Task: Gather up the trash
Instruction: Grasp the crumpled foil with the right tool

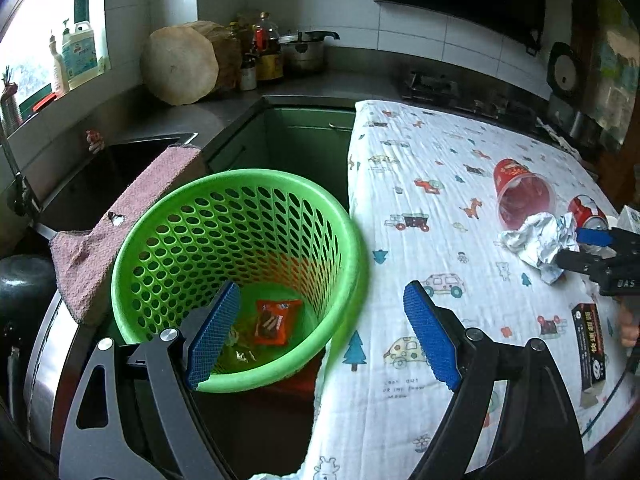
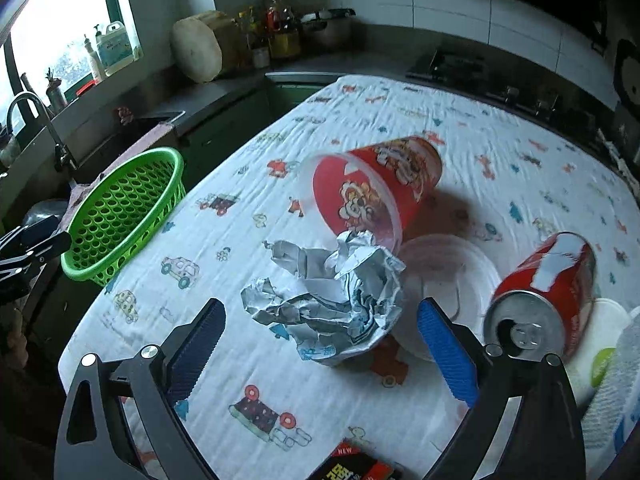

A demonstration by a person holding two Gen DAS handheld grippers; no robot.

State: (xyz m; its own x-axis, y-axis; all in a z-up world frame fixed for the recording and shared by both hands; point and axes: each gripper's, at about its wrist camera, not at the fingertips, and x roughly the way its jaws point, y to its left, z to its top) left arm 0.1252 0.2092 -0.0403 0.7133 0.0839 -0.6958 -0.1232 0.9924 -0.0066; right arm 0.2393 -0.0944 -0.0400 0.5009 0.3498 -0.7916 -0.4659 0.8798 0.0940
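Ideally you brought the wide-open right gripper [image 2: 320, 344] lower around the crumpled paper [image 2: 332, 304] on the tablecloth [image 2: 248, 240], squeezing its bulky middle, while your left gripper [image 1: 320, 336] hung wide above the green basket [image 1: 236, 272].

Home kitchen, sink [image 1: 120, 168] with faucet [image 2: 36, 120], tiled wall [image 1: 280, 0], probably a stove [image 2: 440, 64], condiment bottles [image 1: 266, 54]

One basket [image 1: 236, 208]; one can [image 2: 548, 292]; one cup [image 2: 376, 184]; one crumpled paper [image 2: 332, 296].
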